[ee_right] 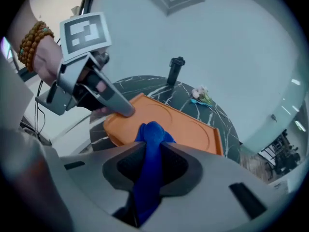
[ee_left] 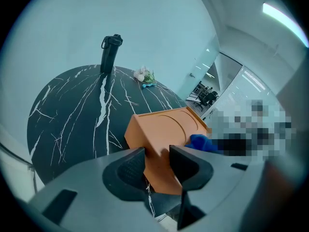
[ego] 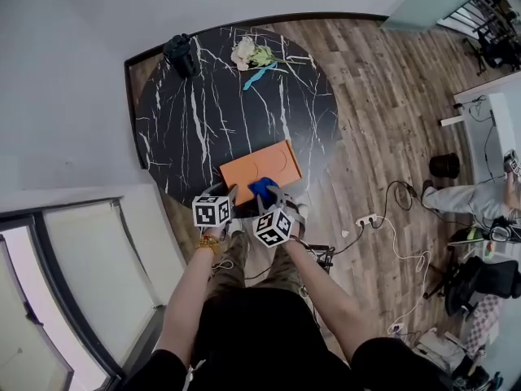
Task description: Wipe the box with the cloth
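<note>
1. Wood flooring surrounds a round black white-veined marble counter [ego: 203, 129] in the head view. A flat orange rectangular box [ego: 260, 168] lies at its near edge, long axis running left to right, with both grippers at its near side.
2. In the left gripper view, the left gripper [ee_left: 157, 161] has its jaws wide yet clamped on the box's near-left corner.
3. In the right gripper view, the right gripper [ee_right: 152, 161] has its jaws pinched on a bunched blue cloth [ee_right: 150, 144], whose end meets the box top. Most of that top stretches far and right of these jaws, so the stroke likely runs that way.
</note>
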Motion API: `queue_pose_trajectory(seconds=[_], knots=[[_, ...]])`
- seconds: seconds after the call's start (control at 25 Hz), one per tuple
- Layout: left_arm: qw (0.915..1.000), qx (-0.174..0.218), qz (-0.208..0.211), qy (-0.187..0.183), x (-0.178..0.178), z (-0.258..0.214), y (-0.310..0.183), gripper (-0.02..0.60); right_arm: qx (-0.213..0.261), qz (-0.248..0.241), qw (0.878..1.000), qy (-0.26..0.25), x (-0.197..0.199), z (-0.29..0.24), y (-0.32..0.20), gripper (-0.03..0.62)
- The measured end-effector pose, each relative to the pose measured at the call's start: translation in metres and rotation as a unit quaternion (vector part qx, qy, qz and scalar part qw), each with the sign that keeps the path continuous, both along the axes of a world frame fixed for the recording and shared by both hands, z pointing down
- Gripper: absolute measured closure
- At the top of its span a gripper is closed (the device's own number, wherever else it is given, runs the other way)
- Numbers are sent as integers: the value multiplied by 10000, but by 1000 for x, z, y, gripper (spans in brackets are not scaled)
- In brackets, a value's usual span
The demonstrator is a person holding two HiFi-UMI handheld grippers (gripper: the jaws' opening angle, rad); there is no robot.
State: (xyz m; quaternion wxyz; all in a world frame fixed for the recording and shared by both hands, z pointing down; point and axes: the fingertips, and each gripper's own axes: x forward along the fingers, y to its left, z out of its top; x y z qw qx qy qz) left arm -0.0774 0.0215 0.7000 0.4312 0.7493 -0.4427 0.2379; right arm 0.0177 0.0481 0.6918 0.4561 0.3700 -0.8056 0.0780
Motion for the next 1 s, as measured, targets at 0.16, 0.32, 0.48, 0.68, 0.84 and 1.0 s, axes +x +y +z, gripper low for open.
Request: queue_pose_trajectory(seconds=[0.16,0.32,0.48,0.68,0.84,1.0], knots=[[10000,-37,40,23,-1,2,1,419,87,-677,9977,9,-29,4,11,520],[9996,-57,262,11,2,2,2,416,102,-181,9997,110,35,6,-10,520],[9997,-20,221,29,1,2,1,416,-70,713,9972,211,108,3,-32,520],[9989,207,416,59,7,-2,8,416,-82,528,9985,153,81,2,-19,520],[9951,456,703,531,10,-8,24,422,-167,-267,9995,-50,15,2,0,520],[9939,361,876,573,12,-3,32,431,-214,-1166,9929,-102,-37,2,9,520]])
